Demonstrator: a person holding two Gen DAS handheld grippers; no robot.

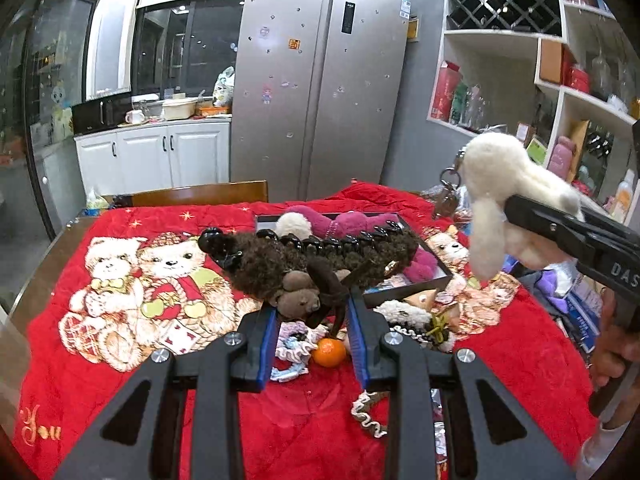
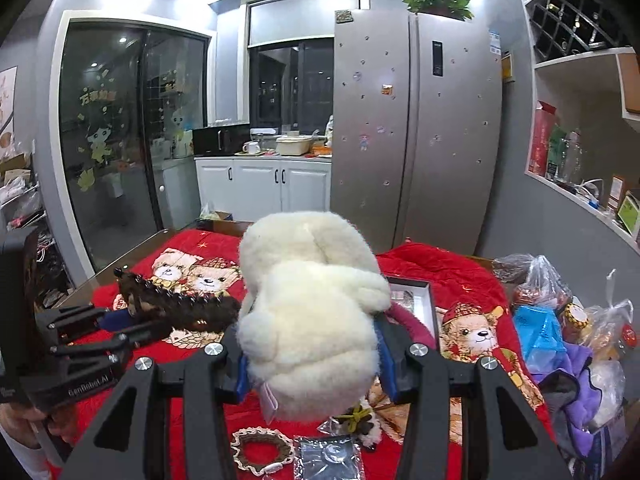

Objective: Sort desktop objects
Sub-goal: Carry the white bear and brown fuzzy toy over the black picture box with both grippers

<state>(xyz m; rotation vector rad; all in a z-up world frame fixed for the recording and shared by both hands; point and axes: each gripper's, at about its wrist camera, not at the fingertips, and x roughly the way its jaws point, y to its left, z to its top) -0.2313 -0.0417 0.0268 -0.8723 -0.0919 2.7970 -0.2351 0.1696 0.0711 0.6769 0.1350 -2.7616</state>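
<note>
My left gripper (image 1: 312,312) is shut on a brown bear plush (image 1: 300,296) fixed to a long black hair claw with curly brown fuzz (image 1: 312,256), held above the red blanket. It also shows in the right wrist view (image 2: 176,304). My right gripper (image 2: 312,356) is shut on a white fluffy plush keychain (image 2: 312,312) and holds it in the air; it also shows at the right of the left wrist view (image 1: 504,200), with its metal ring dangling. A black tray (image 1: 408,292) behind holds a magenta plush (image 1: 352,222).
On the red bear-print blanket (image 1: 120,360) lie an orange (image 1: 329,353), scrunchies (image 1: 294,344) (image 2: 262,450), a small clear bag (image 2: 328,458) and a white furry clip (image 1: 412,316). Plastic bags and clutter (image 2: 560,328) crowd the right edge. A chair back (image 1: 200,192) stands beyond.
</note>
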